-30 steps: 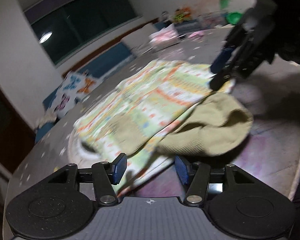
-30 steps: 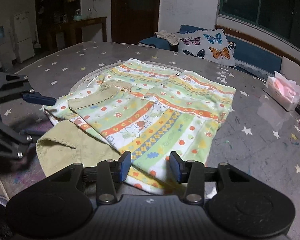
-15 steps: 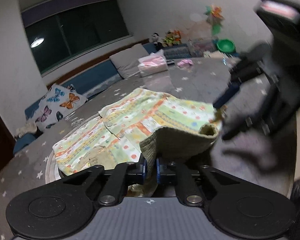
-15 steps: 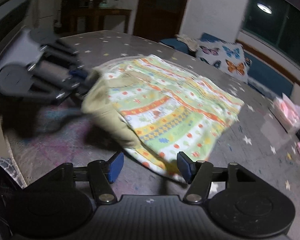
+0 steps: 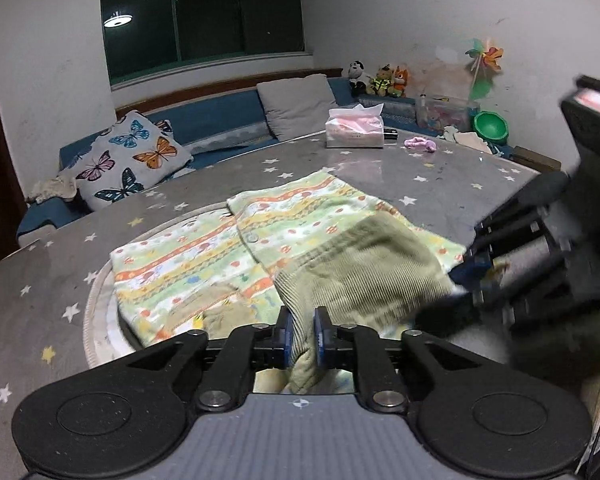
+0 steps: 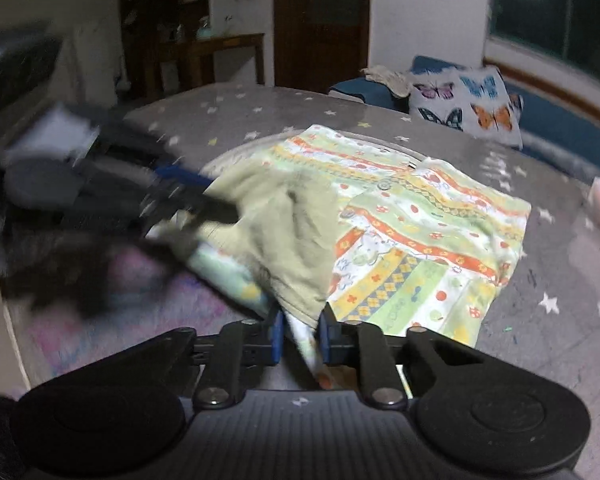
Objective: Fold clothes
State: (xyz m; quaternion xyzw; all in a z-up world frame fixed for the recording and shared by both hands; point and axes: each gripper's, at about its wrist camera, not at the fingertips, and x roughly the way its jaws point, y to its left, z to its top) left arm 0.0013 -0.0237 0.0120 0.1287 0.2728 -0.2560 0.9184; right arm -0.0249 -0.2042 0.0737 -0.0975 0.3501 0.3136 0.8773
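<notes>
Pinching the olive ribbed hem (image 5: 300,344), the left gripper (image 5: 301,336) clamped it; the right gripper (image 6: 300,334) gripped the patterned garment (image 6: 432,224).

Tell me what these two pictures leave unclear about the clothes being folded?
- Left wrist view: the right gripper is motion-blurred, so its hold on the shirt is unclear.
- Right wrist view: the left gripper is a smear.
- Both views: the olive flap covers the shirt beneath; the camera bodies cut off the near hem.
</notes>
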